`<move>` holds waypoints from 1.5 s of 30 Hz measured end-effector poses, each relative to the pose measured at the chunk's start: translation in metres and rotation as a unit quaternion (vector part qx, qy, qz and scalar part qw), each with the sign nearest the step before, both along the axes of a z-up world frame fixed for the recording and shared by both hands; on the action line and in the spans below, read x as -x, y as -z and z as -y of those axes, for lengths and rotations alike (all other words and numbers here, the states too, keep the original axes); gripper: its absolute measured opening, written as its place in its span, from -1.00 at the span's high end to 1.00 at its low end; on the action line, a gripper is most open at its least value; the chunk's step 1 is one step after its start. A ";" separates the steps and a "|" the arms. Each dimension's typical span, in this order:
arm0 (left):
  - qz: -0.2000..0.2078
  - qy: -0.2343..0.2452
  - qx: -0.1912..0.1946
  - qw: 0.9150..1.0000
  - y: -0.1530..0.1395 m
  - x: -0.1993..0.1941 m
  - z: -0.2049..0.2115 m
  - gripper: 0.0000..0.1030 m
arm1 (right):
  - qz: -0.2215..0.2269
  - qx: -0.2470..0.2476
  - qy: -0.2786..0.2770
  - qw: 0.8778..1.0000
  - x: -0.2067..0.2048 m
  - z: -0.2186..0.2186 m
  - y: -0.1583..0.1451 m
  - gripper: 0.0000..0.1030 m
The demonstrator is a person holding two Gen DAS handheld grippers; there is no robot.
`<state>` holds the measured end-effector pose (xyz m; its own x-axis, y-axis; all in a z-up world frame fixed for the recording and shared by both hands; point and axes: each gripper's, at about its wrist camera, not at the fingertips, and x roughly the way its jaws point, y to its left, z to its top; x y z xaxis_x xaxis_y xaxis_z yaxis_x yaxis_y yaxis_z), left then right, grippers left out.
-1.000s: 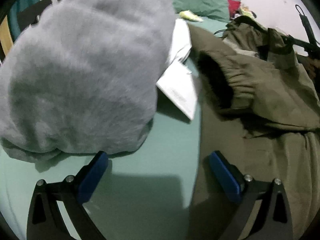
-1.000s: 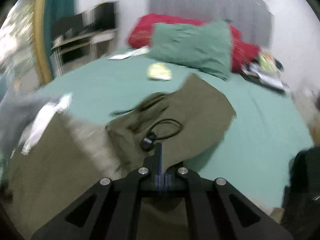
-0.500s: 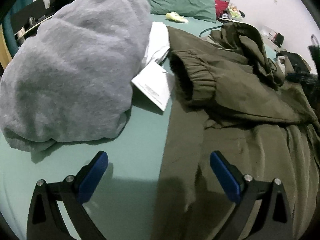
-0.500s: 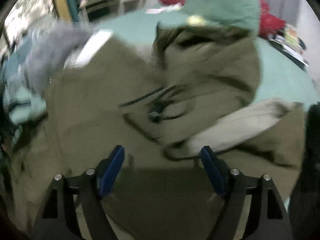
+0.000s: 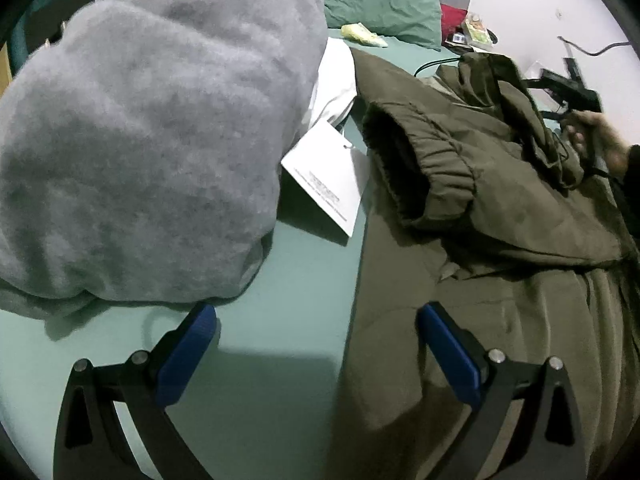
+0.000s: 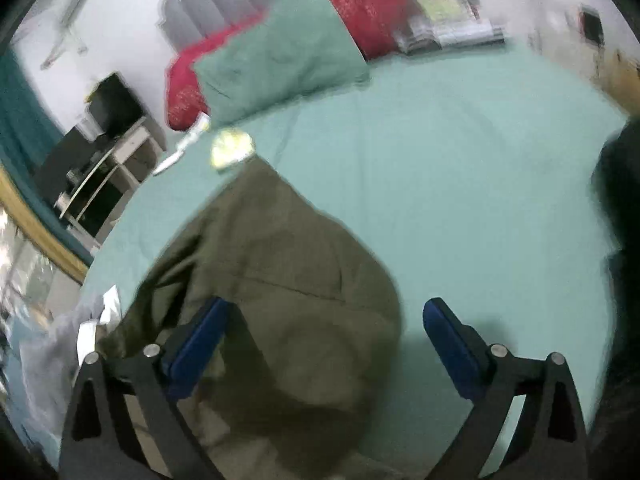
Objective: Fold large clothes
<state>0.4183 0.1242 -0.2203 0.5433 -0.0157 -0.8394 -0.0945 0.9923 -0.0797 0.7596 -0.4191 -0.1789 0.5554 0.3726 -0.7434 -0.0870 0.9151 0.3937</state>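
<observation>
An olive-green jacket (image 5: 500,240) lies spread on the green bed sheet (image 5: 288,320), its elastic-cuffed sleeve (image 5: 420,168) folded across the body. My left gripper (image 5: 316,344) is open and empty, straddling the jacket's left edge low over the sheet. In the right wrist view the jacket (image 6: 280,272) lies bunched on the sheet (image 6: 480,200). My right gripper (image 6: 324,340) is open and empty just above the jacket's near right edge. The right wrist view is blurred.
A grey fleece bundle (image 5: 152,132) lies left of the jacket, with a white garment and paper tag (image 5: 328,180) beside it. A green pillow (image 6: 276,56) and red pillow (image 6: 184,88) lie at the headboard. A person's hand (image 5: 596,140) shows at the far right.
The right gripper went from shut to open and let go of the jacket, then swung to face the headboard. The left gripper stayed open and shifted slightly beside the jacket edge.
</observation>
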 end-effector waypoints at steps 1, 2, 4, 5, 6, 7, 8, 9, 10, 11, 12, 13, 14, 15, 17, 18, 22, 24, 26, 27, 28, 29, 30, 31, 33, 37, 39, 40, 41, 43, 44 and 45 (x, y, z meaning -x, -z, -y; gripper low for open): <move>-0.003 -0.001 0.005 1.000 0.001 0.000 -0.001 -0.96 | -0.012 -0.014 -0.016 1.000 -0.007 -0.011 0.009 -0.90; -0.006 0.000 0.010 1.000 0.003 0.000 -0.001 -0.96 | -0.029 -0.025 -0.035 0.999 -0.012 -0.026 0.020 -0.90; -0.007 0.002 0.012 1.000 0.003 0.002 0.000 -0.96 | -0.041 -0.027 -0.057 0.997 -0.013 -0.047 0.032 -0.78; -0.008 0.004 0.011 1.000 0.002 0.002 0.001 -0.96 | -0.039 -0.024 -0.077 0.996 -0.007 -0.059 0.034 -0.53; -0.007 0.006 0.010 1.000 0.001 0.003 0.002 -0.96 | -0.034 -0.016 -0.099 0.994 0.005 -0.072 0.033 0.43; -0.005 0.008 0.010 1.000 0.000 0.003 0.003 -0.96 | -0.026 0.002 -0.115 0.993 0.011 -0.082 0.029 0.87; -0.003 0.009 0.010 1.000 -0.002 0.003 0.005 -0.96 | -0.016 0.026 -0.124 0.992 0.016 -0.091 0.024 0.88; -0.001 0.010 0.010 1.000 -0.004 0.004 0.006 -0.96 | -0.007 0.046 -0.136 0.990 0.021 -0.098 0.015 0.89; 0.001 0.011 0.011 1.000 -0.006 0.006 0.008 -0.96 | 0.007 0.076 -0.143 0.987 0.027 -0.105 0.005 0.89; 0.003 0.013 0.012 1.000 -0.008 0.006 0.009 -0.96 | 0.027 0.121 -0.143 0.982 0.035 -0.112 -0.011 0.89; 0.005 0.015 0.011 1.000 -0.010 0.007 0.010 -0.96 | 0.052 0.164 -0.142 0.975 0.044 -0.119 -0.027 0.90; 0.009 0.017 0.009 1.000 -0.012 0.008 0.012 -0.96 | 0.084 0.217 -0.140 0.962 0.054 -0.129 -0.049 0.90; 0.010 0.018 0.008 1.000 -0.014 0.009 0.013 -0.96 | 0.121 0.284 -0.139 0.941 0.066 -0.138 -0.071 0.90; 0.013 0.019 0.009 1.000 -0.017 0.010 0.014 -0.96 | 0.166 0.362 -0.143 0.906 0.083 -0.152 -0.093 0.90; 0.017 0.021 0.014 1.000 -0.022 0.013 0.015 -0.96 | 0.257 0.487 -0.160 0.820 0.124 -0.180 -0.125 0.90; 0.021 0.023 0.020 0.999 -0.027 0.015 0.015 -0.96 | 0.301 0.531 -0.180 0.772 0.153 -0.196 -0.136 0.90; 0.038 0.028 0.035 0.998 -0.044 0.023 0.014 -0.96 | 0.393 0.655 -0.294 0.574 0.272 -0.248 -0.125 0.90; 0.047 0.028 0.040 0.998 -0.052 0.029 0.013 -0.96 | 0.392 0.669 -0.352 0.525 0.328 -0.260 -0.098 0.90; 0.046 0.024 0.042 0.998 -0.054 0.032 0.010 -0.96 | 0.374 0.660 -0.389 0.523 0.373 -0.265 -0.073 0.89; 0.044 0.021 0.045 0.998 -0.055 0.035 0.008 -0.96 | 0.362 0.652 -0.403 0.531 0.391 -0.263 -0.060 0.89; 0.042 0.019 0.049 0.998 -0.057 0.037 0.007 -0.96 | 0.350 0.648 -0.410 0.538 0.412 -0.263 -0.045 0.89; 0.041 0.017 0.055 0.997 -0.057 0.040 0.004 -0.96 | 0.337 0.639 -0.416 0.552 0.429 -0.262 -0.032 0.88; 0.039 0.015 0.058 0.997 -0.057 0.044 0.002 -0.96 | 0.327 0.632 -0.420 0.563 0.443 -0.261 -0.023 0.88; 0.038 0.014 0.060 0.997 -0.057 0.046 0.000 -0.96 | 0.312 0.624 -0.422 0.579 0.459 -0.258 -0.013 0.88; 0.032 0.012 0.064 0.997 -0.056 0.052 -0.002 -0.96 | 0.284 0.613 -0.426 0.602 0.487 -0.251 0.005 0.79; 0.024 0.017 0.069 0.997 -0.055 0.059 -0.001 -0.96 | 0.230 0.597 -0.414 0.647 0.531 -0.225 0.027 0.48; 0.022 0.022 0.067 0.997 -0.054 0.057 -0.001 -0.96 | 0.205 0.578 -0.387 0.689 0.532 -0.200 0.023 -0.02; 0.022 0.022 0.066 0.997 -0.053 0.055 0.000 -0.96 | 0.197 0.559 -0.372 0.715 0.534 -0.196 0.014 -0.26; 0.022 0.022 0.066 0.997 -0.053 0.055 0.000 -0.96 | 0.197 0.529 -0.351 0.747 0.533 -0.197 0.001 -0.27; 0.024 0.022 0.067 0.997 -0.053 0.054 0.002 -0.96 | 0.203 0.458 -0.313 0.807 0.529 -0.205 -0.023 -0.40; 0.025 0.022 0.066 0.997 -0.053 0.053 0.003 -0.96 | 0.208 0.417 -0.291 0.836 0.517 -0.213 -0.039 -0.42; 0.025 0.022 0.065 0.997 -0.053 0.052 0.004 -0.96 | 0.211 0.392 -0.277 0.852 0.516 -0.216 -0.045 -0.43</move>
<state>0.3659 0.1207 -0.1674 0.5801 -0.1469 -0.8012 -0.0446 0.9764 -0.2114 0.2440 -0.2029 -0.1334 0.7347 0.1457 -0.6625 -0.5737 0.6546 -0.4923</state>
